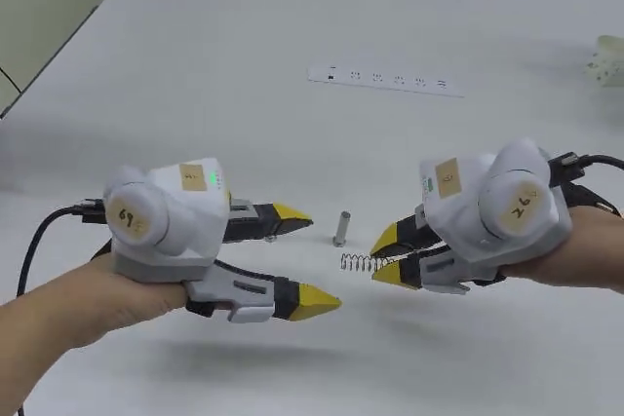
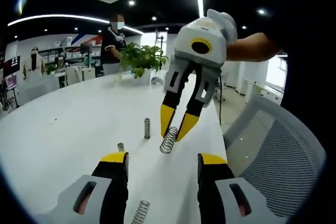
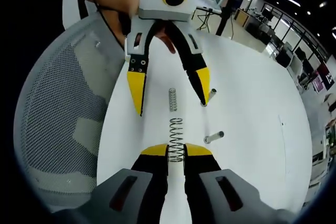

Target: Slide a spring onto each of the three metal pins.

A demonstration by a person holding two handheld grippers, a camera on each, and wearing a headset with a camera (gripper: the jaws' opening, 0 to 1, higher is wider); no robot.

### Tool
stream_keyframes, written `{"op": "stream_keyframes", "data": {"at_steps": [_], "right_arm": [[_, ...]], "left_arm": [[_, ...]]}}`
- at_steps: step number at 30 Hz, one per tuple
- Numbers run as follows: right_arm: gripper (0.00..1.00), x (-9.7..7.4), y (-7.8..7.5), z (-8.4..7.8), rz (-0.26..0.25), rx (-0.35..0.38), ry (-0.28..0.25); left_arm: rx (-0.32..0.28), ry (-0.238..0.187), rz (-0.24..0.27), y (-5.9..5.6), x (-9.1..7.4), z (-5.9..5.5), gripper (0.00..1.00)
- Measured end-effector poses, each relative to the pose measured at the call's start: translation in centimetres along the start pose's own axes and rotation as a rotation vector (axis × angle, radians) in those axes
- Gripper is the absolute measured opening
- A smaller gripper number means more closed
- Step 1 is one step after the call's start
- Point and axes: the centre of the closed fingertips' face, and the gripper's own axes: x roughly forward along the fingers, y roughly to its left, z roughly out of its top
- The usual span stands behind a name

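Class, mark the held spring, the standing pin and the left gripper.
held spring (image 1: 357,262): head view, middle of its coils.
standing pin (image 1: 342,228): head view, mid-shaft.
left gripper (image 1: 325,262): head view, midway between its open fingertips.

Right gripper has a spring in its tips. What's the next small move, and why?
Probably swing the right gripper so the spring tilts up and lines up over the upright pin. The spring is clamped by one end and lies sideways, with its free end near that bare pin. The left gripper is open and holds nothing.
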Motion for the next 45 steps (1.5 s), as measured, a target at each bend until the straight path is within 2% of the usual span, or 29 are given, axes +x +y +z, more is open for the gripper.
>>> {"op": "stream_keyframes", "data": {"at_steps": [5,9,25,36,45], "right_arm": [[0.08,-0.1,0.2,0.3,0.004,-0.002,-0.004],[0.08,-0.2,0.4,0.5,0.008,-0.006,-0.009],[0.08,-0.2,0.9,1.0,0.021,-0.022,-0.021],[0.08,-0.2,1.0,1.4,0.018,-0.023,-0.035],[0.08,-0.1,1.2,1.3,0.018,-0.015,-0.041]], "left_arm": [[0.014,-0.002,-0.028,-0.5,0.8,0.0,0.32],[0.019,-0.013,-0.042,-0.9,1.1,0.4,0.26],[0.011,-0.027,-0.052,-1.2,1.7,0.5,0.05],[0.031,-0.033,-0.061,-1.7,1.4,0.7,0.03],[0.035,-0.022,-0.076,-1.9,1.4,0.6,0.02]]}}
